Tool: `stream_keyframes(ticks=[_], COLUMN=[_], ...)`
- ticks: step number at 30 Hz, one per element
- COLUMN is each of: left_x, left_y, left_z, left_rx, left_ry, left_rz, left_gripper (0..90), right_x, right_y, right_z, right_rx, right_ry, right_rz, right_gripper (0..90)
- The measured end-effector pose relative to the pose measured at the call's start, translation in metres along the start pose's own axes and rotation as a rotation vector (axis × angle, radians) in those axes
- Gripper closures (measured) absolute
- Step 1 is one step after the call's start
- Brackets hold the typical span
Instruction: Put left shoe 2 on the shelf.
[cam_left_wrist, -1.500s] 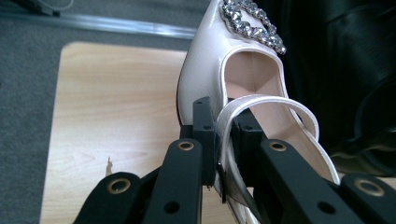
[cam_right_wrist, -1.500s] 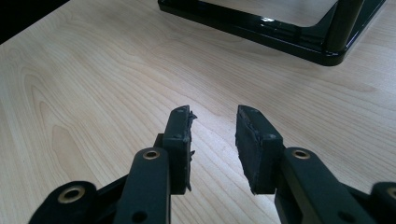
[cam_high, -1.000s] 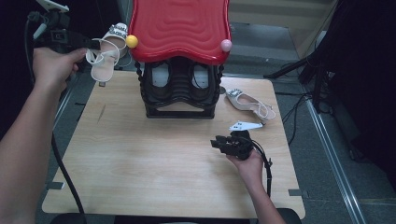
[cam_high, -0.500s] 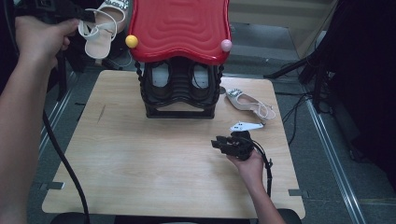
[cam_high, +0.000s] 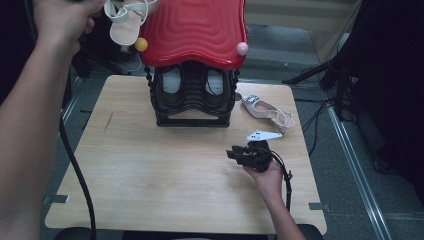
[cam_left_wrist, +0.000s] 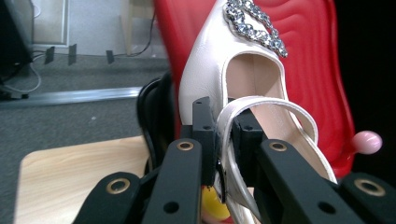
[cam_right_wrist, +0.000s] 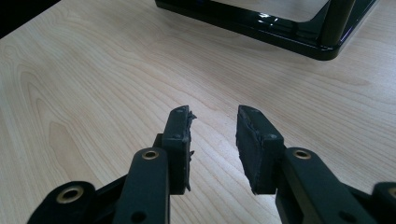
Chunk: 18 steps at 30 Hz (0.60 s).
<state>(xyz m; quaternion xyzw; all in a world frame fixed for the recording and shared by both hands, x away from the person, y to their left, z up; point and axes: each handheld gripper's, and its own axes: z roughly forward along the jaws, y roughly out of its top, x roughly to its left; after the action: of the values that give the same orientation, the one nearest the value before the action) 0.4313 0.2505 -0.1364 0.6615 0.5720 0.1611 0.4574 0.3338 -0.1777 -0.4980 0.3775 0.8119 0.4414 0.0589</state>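
Observation:
A white slingback shoe (cam_high: 125, 26) with a rhinestone buckle hangs in the air at the top left, beside the red wavy top (cam_high: 195, 30) of a black shoe rack (cam_high: 192, 102). In the left gripper view my left gripper (cam_left_wrist: 224, 122) is shut on the heel strap of this shoe (cam_left_wrist: 210, 70), toe pointing up against the red top (cam_left_wrist: 317, 56). A matching shoe (cam_high: 265, 110) lies on the table right of the rack. My right gripper (cam_high: 235, 153) rests low over the table (cam_high: 150, 175), open (cam_right_wrist: 212, 116), with nothing between its jaws.
A yellow ball (cam_high: 141, 44) and a pink ball (cam_high: 242, 48) stick out at the red top's corners. Two more shoes sit inside the rack. The rack's black base (cam_right_wrist: 280, 32) lies ahead of the right gripper. A black cable (cam_high: 75, 165) trails down the left side.
My left hand has carried the white shoe upward and to the right, from beside the rack to the edge of the red top. The right gripper has stayed where it was.

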Motion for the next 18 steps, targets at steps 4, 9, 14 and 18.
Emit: stream_keyframes(ticks=[4,9,14,18], left_x=[-0.011,-0.022,-0.031,-0.032], left_y=[0.003,0.004,0.003,0.001], left_z=[0.018,0.037,0.052,0.059], left_rx=[0.010,0.015,0.020,0.014], left_ry=[-0.015,-0.026,-0.020,-0.010], left_rz=[-0.001,0.004,0.018,0.023], left_gripper=[83.6,83.6,83.6,83.5], right_x=[0.000,0.002,0.004,0.004], right_y=[0.000,-0.001,-0.003,-0.004], right_z=[-0.001,-0.002,-0.002,-0.003], right_rx=[0.000,0.005,0.011,0.013], right_ry=[-0.001,-0.002,-0.002,-0.007], right_rz=[-0.006,-0.007,-0.020,-0.019], right_gripper=[66.3,66.3,66.3,66.3])
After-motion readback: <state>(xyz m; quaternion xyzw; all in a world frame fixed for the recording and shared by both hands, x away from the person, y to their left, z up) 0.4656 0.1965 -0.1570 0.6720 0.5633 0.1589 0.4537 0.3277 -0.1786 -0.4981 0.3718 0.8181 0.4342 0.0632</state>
